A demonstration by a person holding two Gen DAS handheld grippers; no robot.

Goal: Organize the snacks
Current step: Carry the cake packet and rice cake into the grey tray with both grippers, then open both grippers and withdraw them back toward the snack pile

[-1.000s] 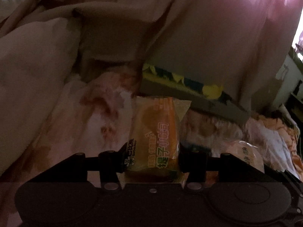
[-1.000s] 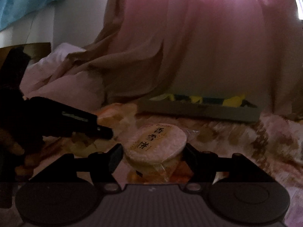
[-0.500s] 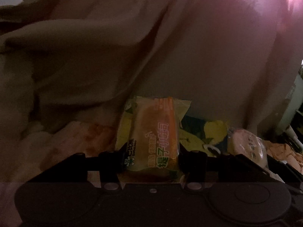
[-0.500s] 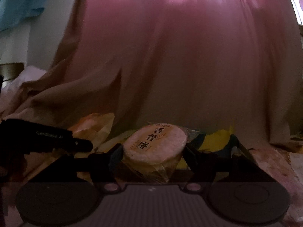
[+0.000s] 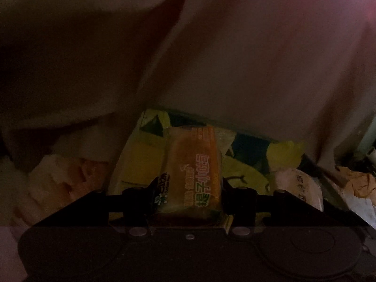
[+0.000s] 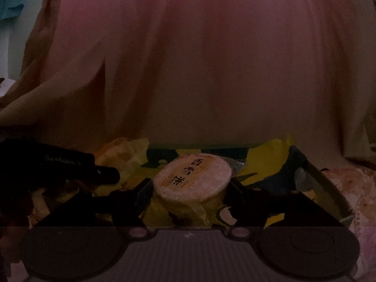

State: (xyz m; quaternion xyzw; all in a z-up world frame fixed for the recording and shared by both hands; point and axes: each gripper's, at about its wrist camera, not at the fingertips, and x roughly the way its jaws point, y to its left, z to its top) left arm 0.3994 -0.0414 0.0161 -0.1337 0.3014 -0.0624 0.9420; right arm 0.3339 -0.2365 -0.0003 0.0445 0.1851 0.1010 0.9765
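While both grippers hover over the yellow-patterned box (image 6: pixel 277 164), each carries 1 wrapped snack. Left gripper (image 5: pixel 188 188): jaws clamped on the sides of the orange cake packet (image 5: pixel 195 171), held upright with its printed face toward the camera, its lower end pinched so the upper end projects over the box interior. Right gripper (image 6: pixel 190 185): jaws closed on the round rice cracker pack (image 6: pixel 192 178), its labelled disc tilted upward. The same pack appears at the right of the left wrist view (image 5: pixel 298 185), so the 2 tools sit side by side. Both snacks are carried above the box floor, not yet resting on it; this pose probably serves a paired release into the box. Pink curtain (image 6: pixel 188 58) hangs just behind the far box wall, limiting forward reach
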